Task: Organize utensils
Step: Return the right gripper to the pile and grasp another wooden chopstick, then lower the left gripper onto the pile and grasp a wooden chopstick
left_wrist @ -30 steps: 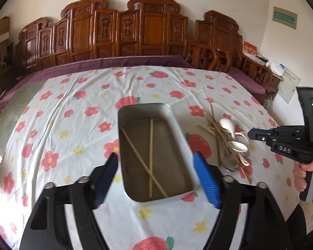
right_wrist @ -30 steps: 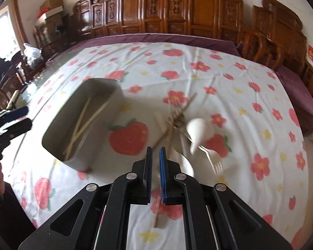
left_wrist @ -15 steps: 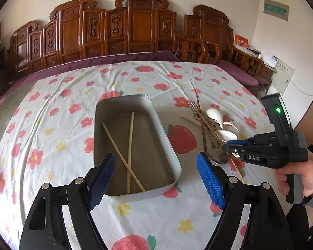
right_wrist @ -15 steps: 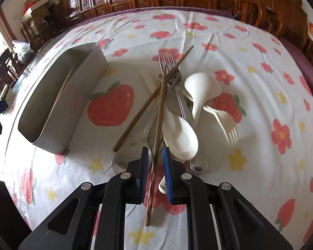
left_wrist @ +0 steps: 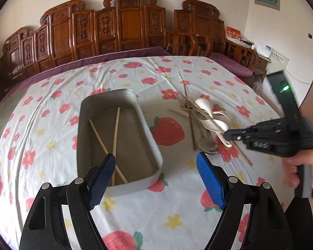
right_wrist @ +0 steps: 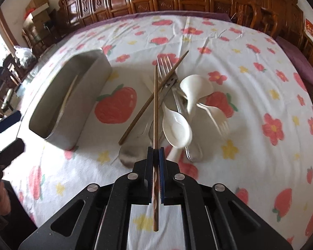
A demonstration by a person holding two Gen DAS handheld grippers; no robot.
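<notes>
A metal tray [left_wrist: 148, 129] [right_wrist: 89, 79] holds two light wooden chopsticks [left_wrist: 115, 133]. Right of it lies a pile of utensils: white spoons [right_wrist: 177, 125] [left_wrist: 215, 124], a metal fork [right_wrist: 165, 70], a white plastic fork [right_wrist: 217, 118], a metal spoon [left_wrist: 207, 145] and dark chopsticks. My right gripper [right_wrist: 155, 152] [left_wrist: 227, 135] is shut on a dark brown chopstick [right_wrist: 155, 104] at the near end of the pile; a second dark chopstick [right_wrist: 152, 98] crosses it. My left gripper [left_wrist: 156, 166] is open and empty above the tray's near end.
The table wears a white cloth with red flowers and strawberries [left_wrist: 167, 131]. Carved wooden chairs [left_wrist: 123, 25] line the far side. A purple cloth edge [right_wrist: 302, 62] runs along the right.
My right gripper has closed tighter on the dark chopstick and pulled it slightly nearer. The left gripper has drifted a little, still open above the tray.
</notes>
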